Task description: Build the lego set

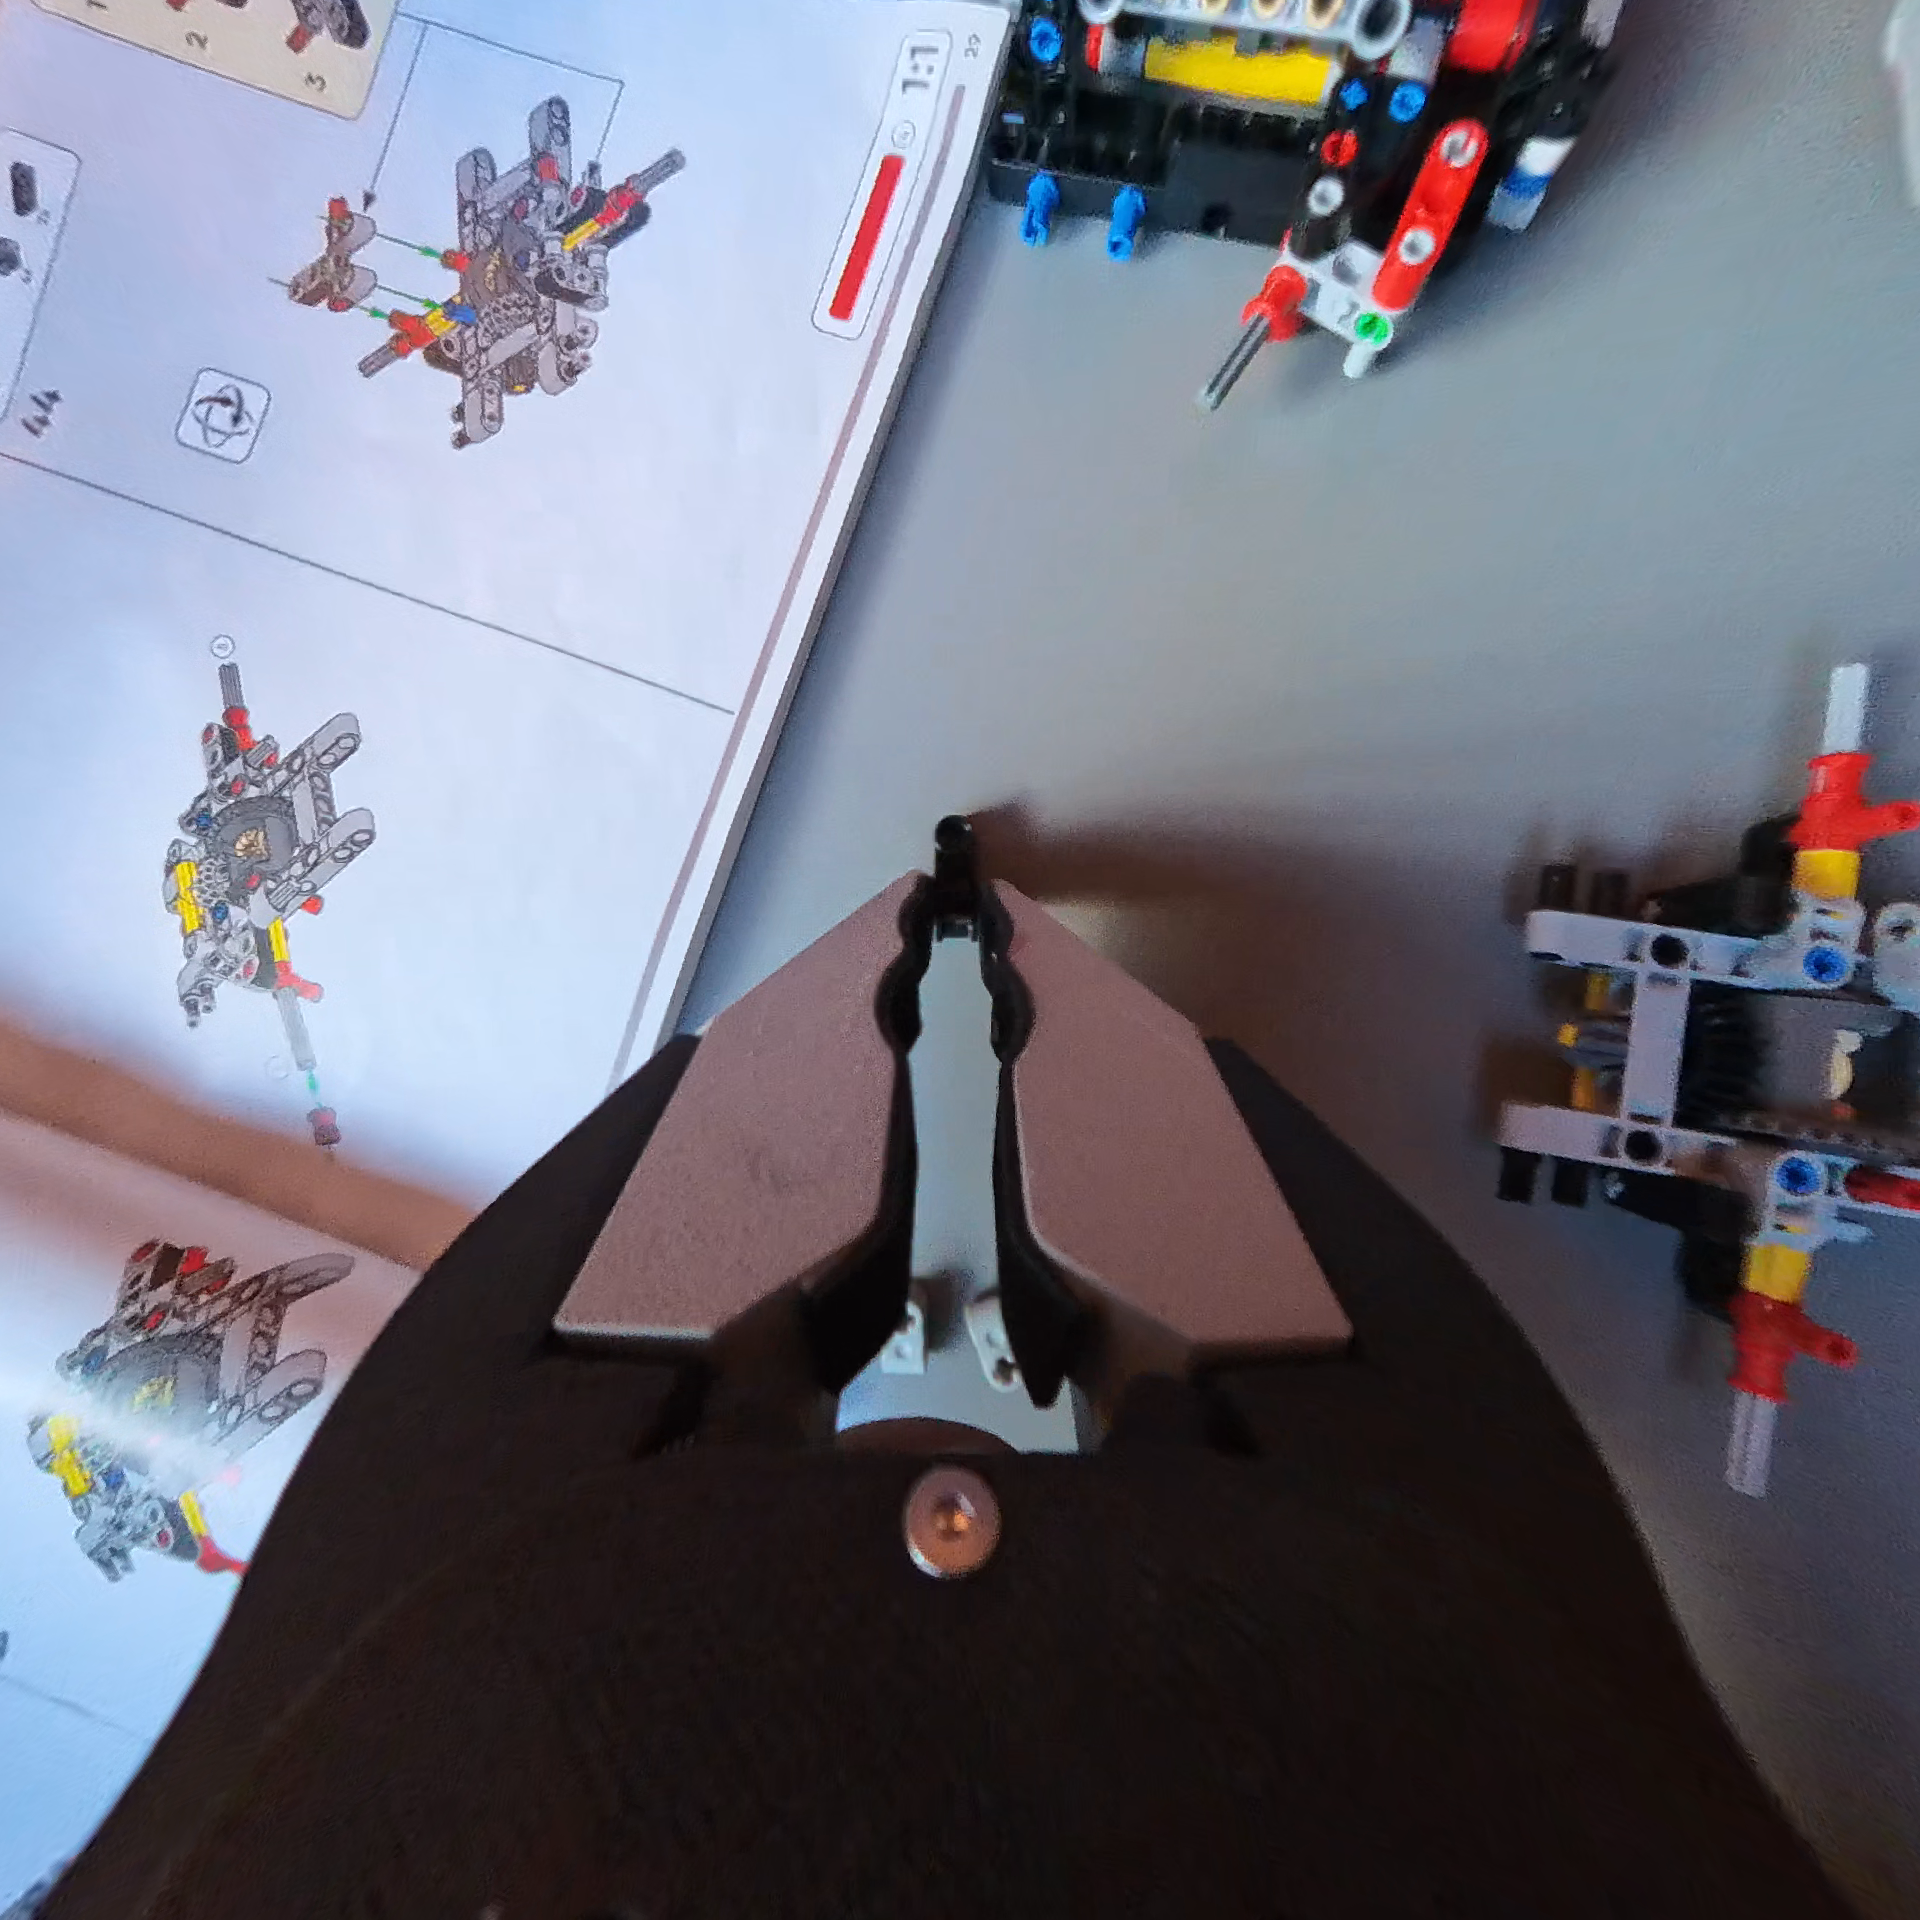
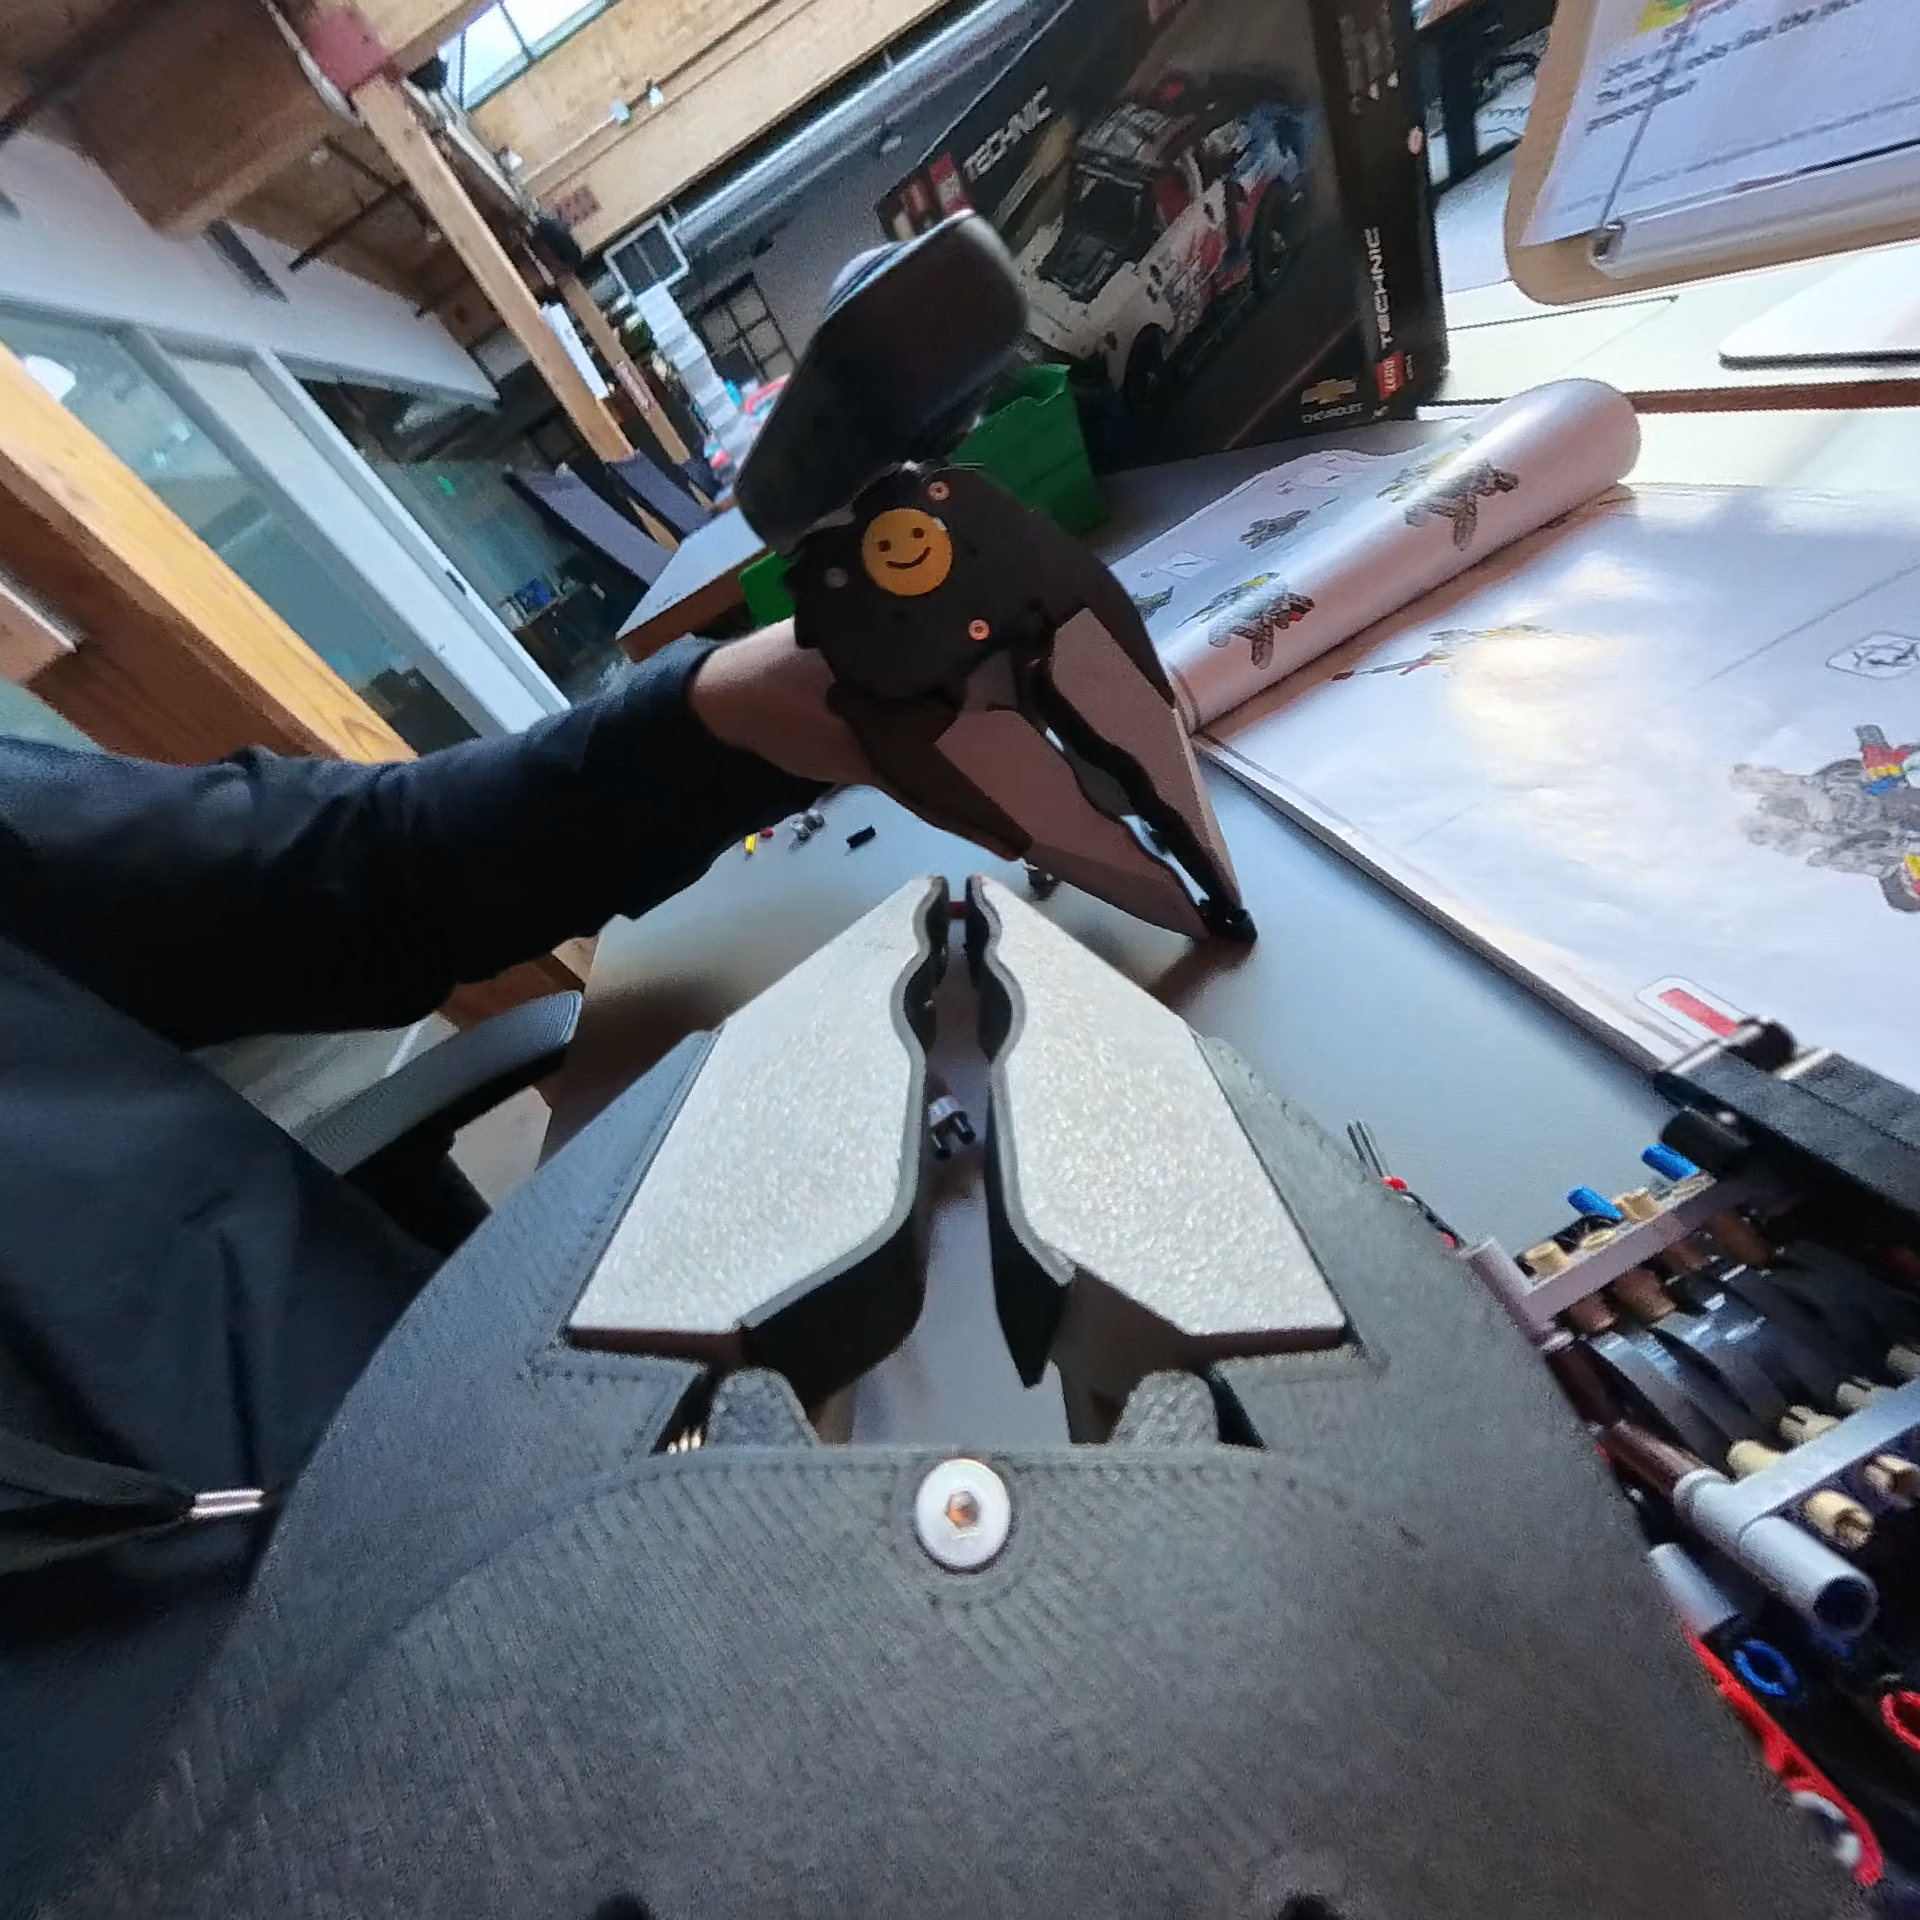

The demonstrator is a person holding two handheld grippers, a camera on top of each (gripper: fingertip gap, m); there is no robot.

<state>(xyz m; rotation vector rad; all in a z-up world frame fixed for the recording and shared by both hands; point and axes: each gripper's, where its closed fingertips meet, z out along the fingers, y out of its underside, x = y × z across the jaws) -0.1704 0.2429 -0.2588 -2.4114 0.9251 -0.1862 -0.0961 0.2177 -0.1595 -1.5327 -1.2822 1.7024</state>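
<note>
My left gripper (image 1: 954, 914) is shut on a small black pin (image 1: 954, 857) that sticks out past the fingertips, just above the grey table (image 1: 1195, 623). It is right of the open instruction booklet (image 1: 416, 540). In the right wrist view the left gripper (image 2: 1226, 914) points steeply down and the black pin (image 2: 1238, 923) touches the table. My right gripper (image 2: 957, 899) hovers low over the table, its tips nearly together on a small red piece (image 2: 957, 912).
Two part-built brick models lie right of the left gripper (image 1: 1299, 145) (image 1: 1714, 1049); one model shows at the right wrist view's lower right (image 2: 1714, 1371). Loose small pieces (image 2: 805, 826), a green bin (image 2: 1029, 436), a set box (image 2: 1195, 208) and a sleeved arm (image 2: 364, 831) lie beyond. The left gripper's tips are roughly 12 cm from the right gripper's.
</note>
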